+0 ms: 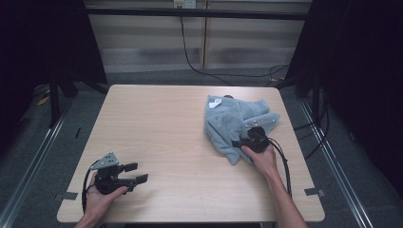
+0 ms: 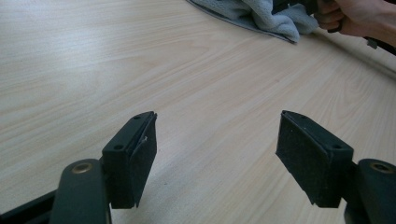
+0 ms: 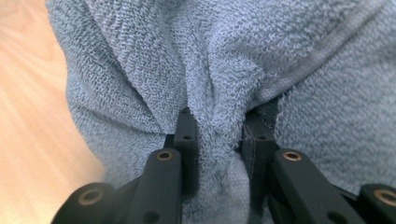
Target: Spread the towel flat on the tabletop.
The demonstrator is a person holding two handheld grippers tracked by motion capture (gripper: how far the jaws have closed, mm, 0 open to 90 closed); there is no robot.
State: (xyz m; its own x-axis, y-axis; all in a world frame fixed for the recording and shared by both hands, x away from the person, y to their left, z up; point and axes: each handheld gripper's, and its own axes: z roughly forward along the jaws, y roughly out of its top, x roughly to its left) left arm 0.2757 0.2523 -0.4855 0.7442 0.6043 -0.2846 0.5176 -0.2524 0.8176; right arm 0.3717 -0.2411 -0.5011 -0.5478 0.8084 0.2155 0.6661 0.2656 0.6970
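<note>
The crumpled grey-blue towel (image 1: 235, 122) lies right of centre in the high view, on the wooden table (image 1: 161, 142). The right gripper (image 3: 219, 140) pinches a ridge of terry between its jaws; to do this well, it should probably lift slowly so the fold does not slip free. The left gripper (image 1: 135, 173) rests at lower left, jaws wide apart on nothing. Hard to make out: how deep the pads bite, since cloth covers their tips, and where the towel's corners lie.
</note>
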